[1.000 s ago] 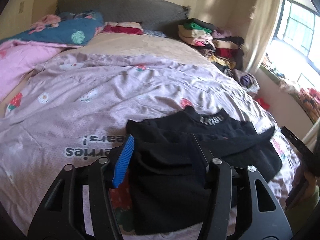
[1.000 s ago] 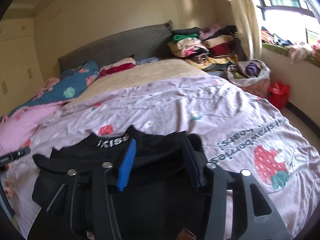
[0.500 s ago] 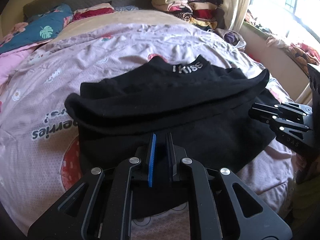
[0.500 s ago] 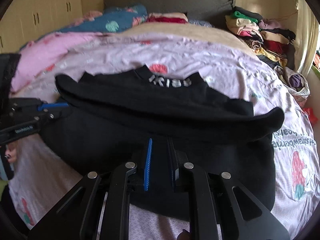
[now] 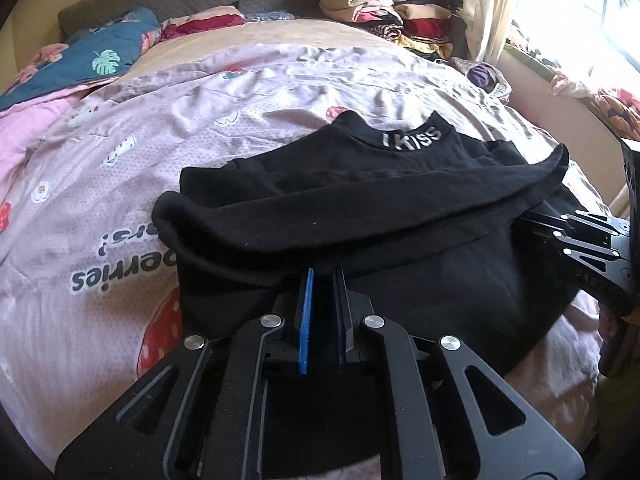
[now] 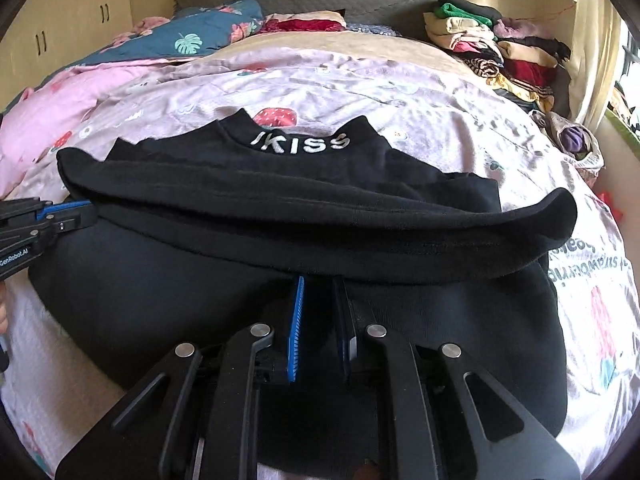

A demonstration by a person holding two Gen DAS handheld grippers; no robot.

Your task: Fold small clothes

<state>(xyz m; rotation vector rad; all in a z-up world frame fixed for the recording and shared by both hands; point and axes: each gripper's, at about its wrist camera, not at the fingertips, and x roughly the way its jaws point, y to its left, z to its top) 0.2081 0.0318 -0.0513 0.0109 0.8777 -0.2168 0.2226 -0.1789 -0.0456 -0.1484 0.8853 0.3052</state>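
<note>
On the bed (image 5: 248,92) under its pink strawberry-print quilt (image 6: 420,92), your left hand-held gripper (image 5: 323,276) and right hand-held gripper (image 6: 318,284) each pinched the near hem of the black top (image 6: 280,216), which lay folded before the stacked clothes (image 5: 384,12).

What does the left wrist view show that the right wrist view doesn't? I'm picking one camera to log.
Only the left wrist view shows the window, and the right gripper side-on at the shirt's edge. Only the right wrist view shows the cupboards, and the left gripper side-on at the opposite edge. Both show the black shirt with its sleeves folded across, a gripper shut on its near hem, the bedsheet and the clothes pile.
</note>
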